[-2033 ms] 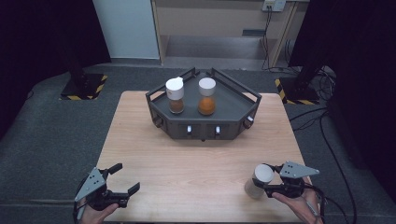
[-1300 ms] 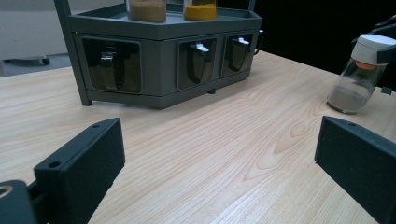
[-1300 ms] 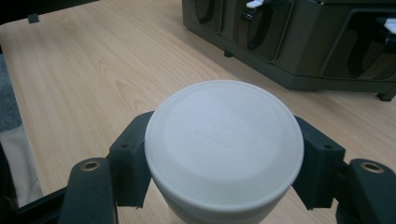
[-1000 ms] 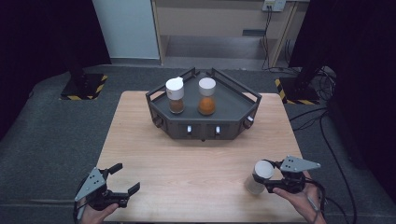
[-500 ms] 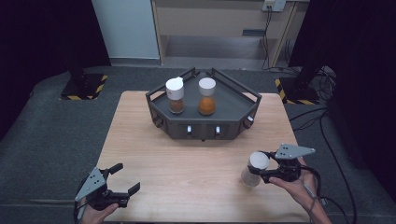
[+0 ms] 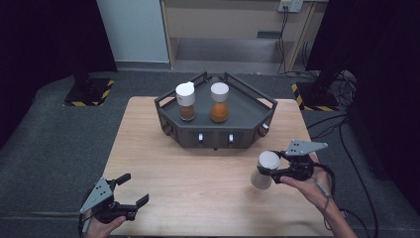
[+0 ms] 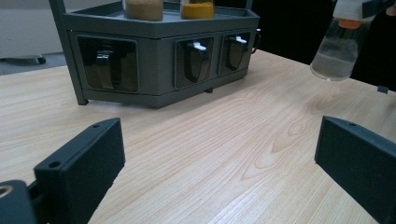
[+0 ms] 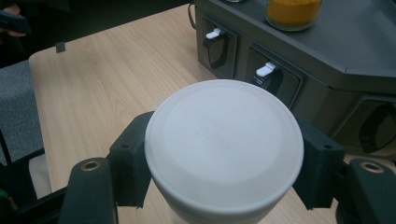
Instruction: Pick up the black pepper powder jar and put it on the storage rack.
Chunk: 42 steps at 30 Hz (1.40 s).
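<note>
A jar with a white lid (image 8: 224, 140) and a clear body holding pale contents (image 6: 260, 179) hangs tilted above the table's right front, and my right gripper (image 6: 268, 167) is shut on its neck just under the lid. From the left gripper view the same jar (image 7: 332, 58) floats off the wood at upper right. My left gripper (image 6: 134, 188) stands open near the front left corner, nothing between its jaws (image 7: 219, 158). A dark grey rack (image 6: 215, 134) at the table's back middle carries a brown-filled jar (image 6: 186, 101) and an orange-filled jar (image 6: 219, 102).
The rack's front wall (image 7: 154, 60) has recessed handles with white tabs, seen close beside the held jar (image 8: 266, 70). Bare wooden tabletop (image 6: 198, 178) stretches between the two grippers. Dark floor and cables surround the table.
My right gripper has risen with the jar off the table and moved away from the front edge toward the rack. The left gripper has stayed put.
</note>
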Each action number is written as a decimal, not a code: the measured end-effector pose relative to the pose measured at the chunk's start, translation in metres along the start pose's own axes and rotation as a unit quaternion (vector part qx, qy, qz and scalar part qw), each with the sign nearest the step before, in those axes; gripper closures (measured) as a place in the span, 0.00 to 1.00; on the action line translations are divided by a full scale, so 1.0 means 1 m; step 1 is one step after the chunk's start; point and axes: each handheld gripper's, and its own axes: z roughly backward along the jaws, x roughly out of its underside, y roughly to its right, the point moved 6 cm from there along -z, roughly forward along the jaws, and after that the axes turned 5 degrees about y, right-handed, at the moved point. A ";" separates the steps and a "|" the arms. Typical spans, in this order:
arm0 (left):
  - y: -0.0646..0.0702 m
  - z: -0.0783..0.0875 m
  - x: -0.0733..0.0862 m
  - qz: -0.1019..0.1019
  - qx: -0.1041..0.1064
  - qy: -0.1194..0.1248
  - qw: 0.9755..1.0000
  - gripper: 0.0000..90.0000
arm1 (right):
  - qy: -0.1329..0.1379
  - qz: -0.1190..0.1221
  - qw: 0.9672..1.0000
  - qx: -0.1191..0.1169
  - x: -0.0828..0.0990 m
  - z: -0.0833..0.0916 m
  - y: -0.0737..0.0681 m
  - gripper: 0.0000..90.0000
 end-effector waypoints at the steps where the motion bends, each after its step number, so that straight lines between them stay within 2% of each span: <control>1: 0.000 0.000 0.000 0.000 0.000 -0.001 1.000 0.01 | 0.000 0.000 1.000 -0.001 -0.002 0.000 0.001 0.38; 23: -0.001 0.000 0.000 0.000 0.001 0.000 1.000 0.01 | -0.001 0.015 1.000 0.004 -0.054 -0.005 0.012 0.38; 32: -0.001 0.001 0.000 0.001 0.000 0.000 1.000 0.01 | -0.006 0.007 1.000 0.013 -0.072 -0.007 0.019 0.38; 42: -0.001 0.001 0.000 0.001 0.000 0.000 1.000 0.01 | 0.006 -0.003 0.999 0.033 -0.089 -0.009 0.029 0.38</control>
